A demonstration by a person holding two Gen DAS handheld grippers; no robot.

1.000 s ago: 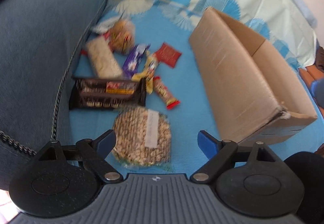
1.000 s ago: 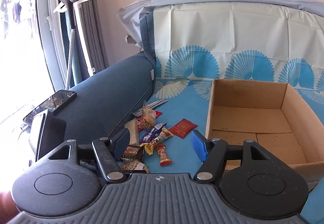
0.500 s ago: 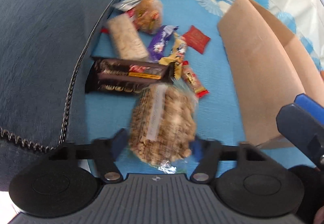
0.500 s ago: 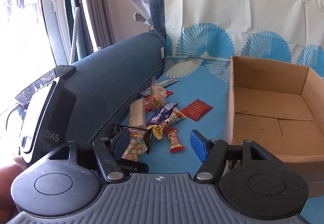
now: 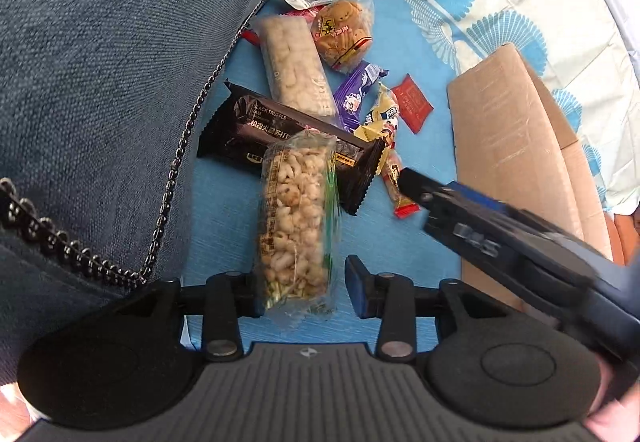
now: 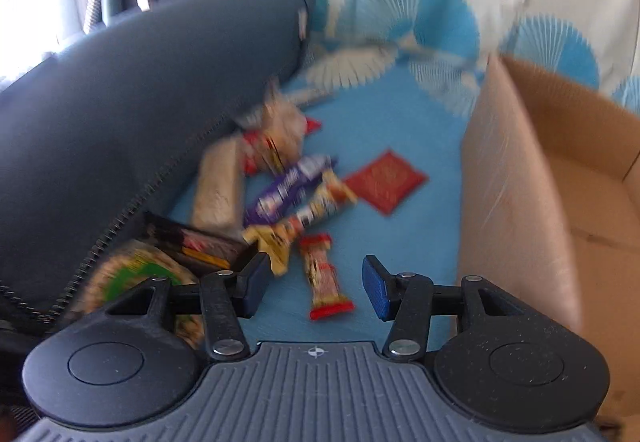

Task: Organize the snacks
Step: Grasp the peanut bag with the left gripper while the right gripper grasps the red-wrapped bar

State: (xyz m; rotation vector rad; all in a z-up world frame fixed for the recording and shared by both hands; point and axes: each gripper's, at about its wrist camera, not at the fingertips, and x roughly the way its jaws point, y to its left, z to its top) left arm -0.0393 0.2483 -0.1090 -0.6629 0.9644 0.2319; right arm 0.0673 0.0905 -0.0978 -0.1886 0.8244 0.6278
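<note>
My left gripper has its jaws around the near end of a clear bag of puffed cereal snack; the left pad touches it, the right pad stands a little off. The bag's far end lies over a black truffle cracker pack. My right gripper is open, just above a small red-ended snack bar; it also shows from the side in the left wrist view. An open cardboard box stands to the right of the snack pile.
Other snacks lie on the blue sheet: a pale puffed-rice bar, a round cookie pack, a purple bar, a yellow candy wrapper, a red sachet. A dark blue sofa cushion rises on the left.
My left gripper moved forward over the cereal bag and narrowed around it. My right gripper swung down and closer to the snack pile, now over the red-ended bar.
</note>
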